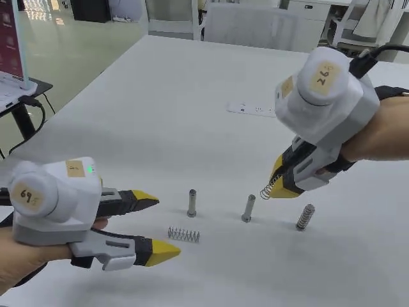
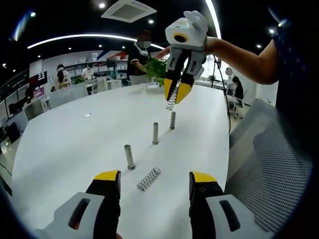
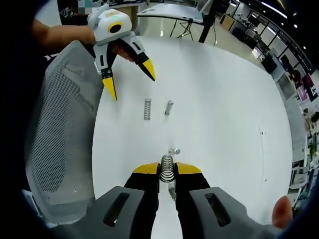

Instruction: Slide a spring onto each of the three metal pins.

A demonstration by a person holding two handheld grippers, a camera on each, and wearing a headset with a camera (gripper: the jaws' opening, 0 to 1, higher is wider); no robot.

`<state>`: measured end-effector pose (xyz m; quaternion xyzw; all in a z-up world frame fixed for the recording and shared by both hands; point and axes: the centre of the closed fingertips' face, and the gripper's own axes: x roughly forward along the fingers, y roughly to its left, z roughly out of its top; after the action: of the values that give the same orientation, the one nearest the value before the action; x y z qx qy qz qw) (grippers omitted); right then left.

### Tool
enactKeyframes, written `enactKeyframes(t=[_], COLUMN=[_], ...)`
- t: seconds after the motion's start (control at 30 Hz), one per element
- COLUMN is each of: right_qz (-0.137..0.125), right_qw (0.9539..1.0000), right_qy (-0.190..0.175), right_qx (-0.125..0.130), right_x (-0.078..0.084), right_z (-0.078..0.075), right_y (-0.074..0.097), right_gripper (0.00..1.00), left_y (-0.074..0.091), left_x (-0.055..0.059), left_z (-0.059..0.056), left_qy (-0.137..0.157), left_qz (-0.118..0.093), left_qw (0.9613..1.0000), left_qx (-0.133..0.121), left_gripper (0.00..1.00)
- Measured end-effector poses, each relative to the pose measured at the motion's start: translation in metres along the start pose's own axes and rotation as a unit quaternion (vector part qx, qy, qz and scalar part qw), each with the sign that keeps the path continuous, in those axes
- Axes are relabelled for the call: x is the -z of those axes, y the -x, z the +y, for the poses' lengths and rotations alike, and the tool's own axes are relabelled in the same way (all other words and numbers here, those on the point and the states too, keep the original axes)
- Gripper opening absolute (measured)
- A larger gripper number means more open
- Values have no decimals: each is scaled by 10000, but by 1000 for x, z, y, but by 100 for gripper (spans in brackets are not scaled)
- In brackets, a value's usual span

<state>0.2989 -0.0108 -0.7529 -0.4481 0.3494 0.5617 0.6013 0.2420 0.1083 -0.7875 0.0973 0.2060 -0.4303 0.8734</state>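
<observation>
Three metal pins stand in a row on the white table (image 1: pixel 160 115). The left pin (image 1: pixel 192 203) and the middle pin (image 1: pixel 248 208) are bare. The right pin (image 1: pixel 305 217) carries a spring. A loose spring (image 1: pixel 183 235) lies flat in front of the left pin. My right gripper (image 1: pixel 273 190) is shut on another spring (image 1: pixel 268 189), held just above and right of the middle pin; in the right gripper view the spring (image 3: pixel 167 168) sits between the jaws over that pin's top (image 3: pixel 174 151). My left gripper (image 1: pixel 156 224) is open, near the loose spring (image 2: pixel 148 179).
A white power strip (image 1: pixel 252 109) lies further back on the table. A mesh chair (image 2: pixel 269 164) stands at the table's near edge. Several people stand in the room beyond the far end of the table.
</observation>
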Motion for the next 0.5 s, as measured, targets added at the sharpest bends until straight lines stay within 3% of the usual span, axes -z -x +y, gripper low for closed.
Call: enactKeyframes(t=[0.5], right_qz=[307], right_qw=[9993], right_qy=[129], right_qx=[-164], right_x=[-5], right_z=[-10], right_y=[-23], right_gripper=[9], left_y=[0], left_x=[2], left_z=[-3], left_qy=[7], left_qz=[27], left_qw=[10000], left_qx=[-11], left_gripper=[51])
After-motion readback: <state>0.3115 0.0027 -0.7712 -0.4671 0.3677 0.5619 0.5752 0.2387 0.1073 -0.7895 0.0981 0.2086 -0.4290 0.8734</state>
